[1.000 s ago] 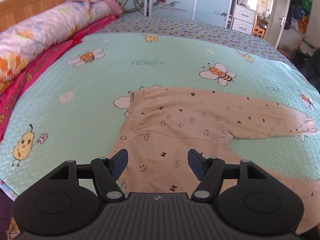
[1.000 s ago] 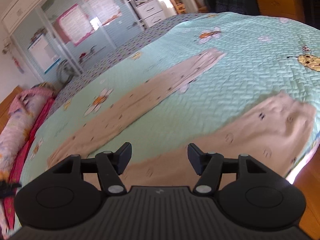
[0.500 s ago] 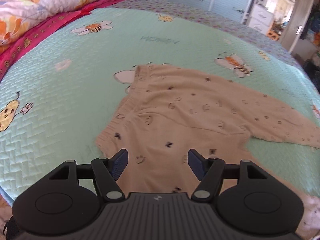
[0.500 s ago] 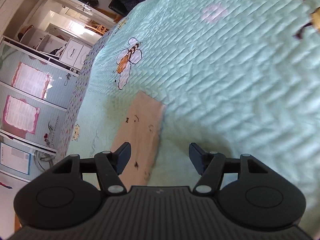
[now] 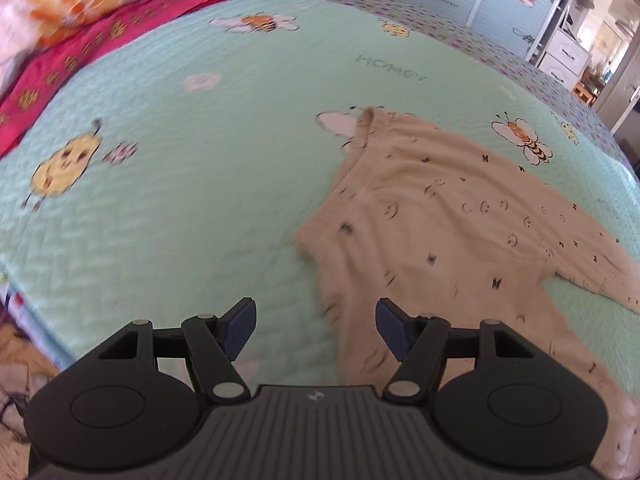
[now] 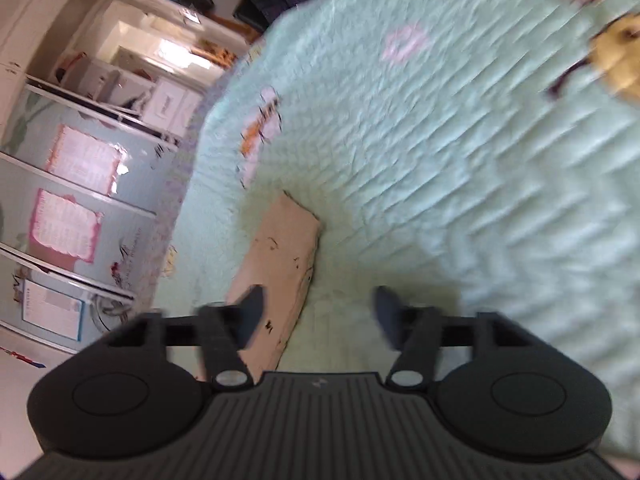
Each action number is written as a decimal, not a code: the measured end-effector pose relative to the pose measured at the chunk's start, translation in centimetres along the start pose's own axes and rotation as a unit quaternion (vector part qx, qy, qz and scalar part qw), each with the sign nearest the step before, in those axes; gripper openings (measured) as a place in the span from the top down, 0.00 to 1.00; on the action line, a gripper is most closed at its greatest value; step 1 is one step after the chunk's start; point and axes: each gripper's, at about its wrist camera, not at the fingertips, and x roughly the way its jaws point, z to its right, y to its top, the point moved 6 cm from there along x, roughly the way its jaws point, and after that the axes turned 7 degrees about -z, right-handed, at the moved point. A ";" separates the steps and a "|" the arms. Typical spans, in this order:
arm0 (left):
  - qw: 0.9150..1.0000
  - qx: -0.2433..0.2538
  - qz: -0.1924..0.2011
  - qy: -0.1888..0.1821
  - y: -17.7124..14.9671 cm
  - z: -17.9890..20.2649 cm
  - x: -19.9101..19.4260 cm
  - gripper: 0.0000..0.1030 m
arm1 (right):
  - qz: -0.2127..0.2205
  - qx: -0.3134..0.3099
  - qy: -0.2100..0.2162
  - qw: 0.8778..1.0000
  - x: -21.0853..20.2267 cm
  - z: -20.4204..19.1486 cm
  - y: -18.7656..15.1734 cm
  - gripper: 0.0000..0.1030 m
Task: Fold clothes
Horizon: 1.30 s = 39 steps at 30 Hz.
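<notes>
since the earlier frames the left gripper [image 5: 316, 326] has dropped lower and swung left, so the trousers [image 5: 432, 232] now sit right of centre instead of straight ahead. the right gripper [image 6: 318, 316] has rolled hard and travelled to the far leg end [image 6: 280, 264]; its jaws have just been opening, with only quilt and the leg's edge below them.

state: both grippers stand spread, nothing pinched. the left one's right finger overlaps the cloth's near edge in view; contact cannot be told.

location: the trousers lie flat on the quilt [image 5: 180, 200], waistband [image 5: 360, 136] toward the pillows [image 5: 60, 4], one leg running away right, the other toward the bed's near edge.

handling, as judged: thin, soft knit, light, limp, not fragile. it will sag and drag on the quilt and may pick up the quilt's surface if pinched too deep. best holds appear to be the thicker gathered waistband corner for the left and the hemmed cuff for the right, taken at the edge, lifted together to keep the fold square.
</notes>
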 end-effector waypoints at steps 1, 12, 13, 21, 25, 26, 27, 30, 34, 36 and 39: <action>1.000 -0.008 -0.006 -0.005 -0.5 -0.6 -0.1 0.33 | 0.007 -0.012 0.007 1.000 -2.3 0.1 -0.5 0.33; 0.989 -0.080 -0.053 -0.110 -2.1 -0.5 2.2 0.33 | -0.023 -0.001 -0.018 1.000 -15.6 8.2 -10.5 0.33; 0.989 -0.086 -0.056 -0.111 -1.9 -0.5 2.5 0.33 | -0.024 0.006 -0.025 0.999 -15.6 8.8 -11.0 0.33; 0.986 -0.100 -0.063 -0.114 -0.6 -1.1 3.6 0.33 | -0.023 0.027 -0.026 0.999 -15.2 9.5 -11.5 0.33; 0.989 -0.084 -0.062 -0.108 0.1 -0.2 4.0 0.31 | -0.014 0.014 -0.012 1.000 -14.9 8.6 -11.3 0.38; 0.989 -0.080 -0.062 -0.110 0.2 0.1 4.1 0.29 | -0.012 0.010 -0.012 1.000 -14.9 8.4 -11.3 0.42; 0.989 -0.076 -0.063 -0.114 0.3 0.4 4.2 0.29 | -0.010 0.005 -0.014 1.000 -15.0 8.2 -11.3 0.43; 0.988 -0.066 -0.066 -0.122 0.5 1.1 4.7 0.29 | -0.007 -0.009 -0.008 1.000 -14.9 7.7 -11.3 0.49; 0.988 -0.071 -0.059 -0.121 0.7 1.4 5.3 0.29 | -0.024 0.001 -0.053 0.998 -13.7 8.9 -11.2 0.51; 0.988 -0.071 -0.058 -0.121 0.8 1.4 5.3 0.29 | -0.029 0.009 -0.060 0.998 -13.4 9.4 -11.5 0.51; 0.989 -0.069 -0.051 -0.119 0.8 1.3 5.3 0.46 | -0.027 -0.005 -0.066 0.997 -13.1 9.3 -12.0 0.55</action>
